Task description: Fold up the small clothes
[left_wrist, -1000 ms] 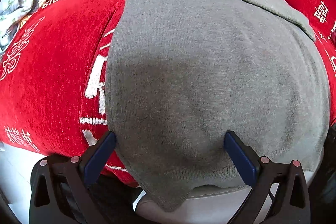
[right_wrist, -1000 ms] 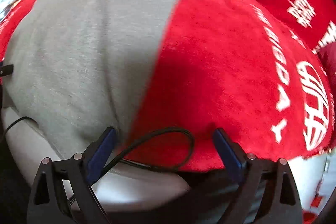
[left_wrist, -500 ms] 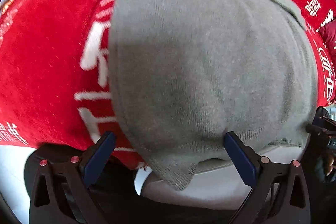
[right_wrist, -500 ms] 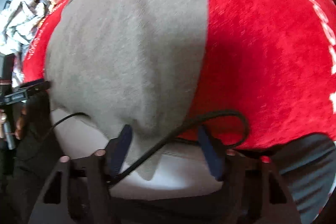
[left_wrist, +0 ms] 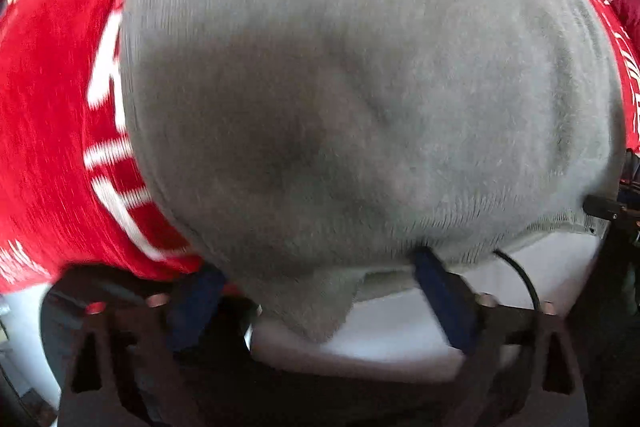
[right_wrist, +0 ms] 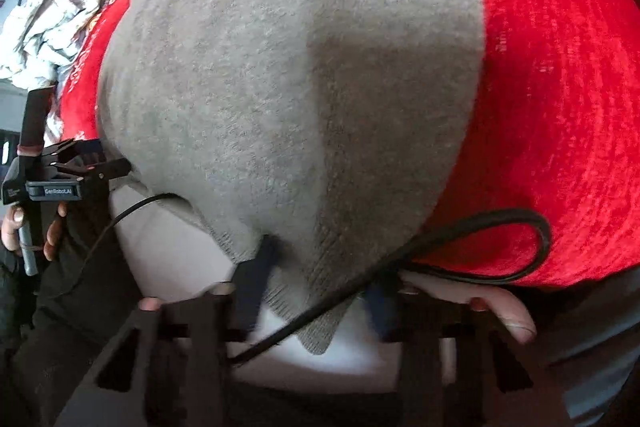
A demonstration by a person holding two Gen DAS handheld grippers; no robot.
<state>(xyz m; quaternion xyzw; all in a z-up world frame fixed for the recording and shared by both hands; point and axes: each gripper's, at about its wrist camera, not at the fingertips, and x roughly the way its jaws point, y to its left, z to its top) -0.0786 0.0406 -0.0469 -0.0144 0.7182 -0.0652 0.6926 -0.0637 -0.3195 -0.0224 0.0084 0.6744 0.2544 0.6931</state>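
A grey knit garment (left_wrist: 360,87) lies flat on a red cloth with white lettering (left_wrist: 52,115), its near hem hanging over the white table edge (left_wrist: 400,327). My left gripper (left_wrist: 316,291) straddles the hem's near left corner, jaws partly closed with the corner between the blue fingers (left_wrist: 440,287). My right gripper (right_wrist: 316,283) straddles the garment (right_wrist: 300,87) at its near right corner, jaws narrowed around the hem. The left gripper also shows at the left of the right wrist view (right_wrist: 60,179).
A black cable (right_wrist: 480,247) loops across the right gripper's front. A crumpled pale garment pile (right_wrist: 48,23) lies at the far left on the red cloth (right_wrist: 560,87). A person's hand (right_wrist: 508,311) is under the table edge at right.
Both grippers moved in on the near hem corners and their jaws have narrowed from wide open. The views have closed in on the garment.
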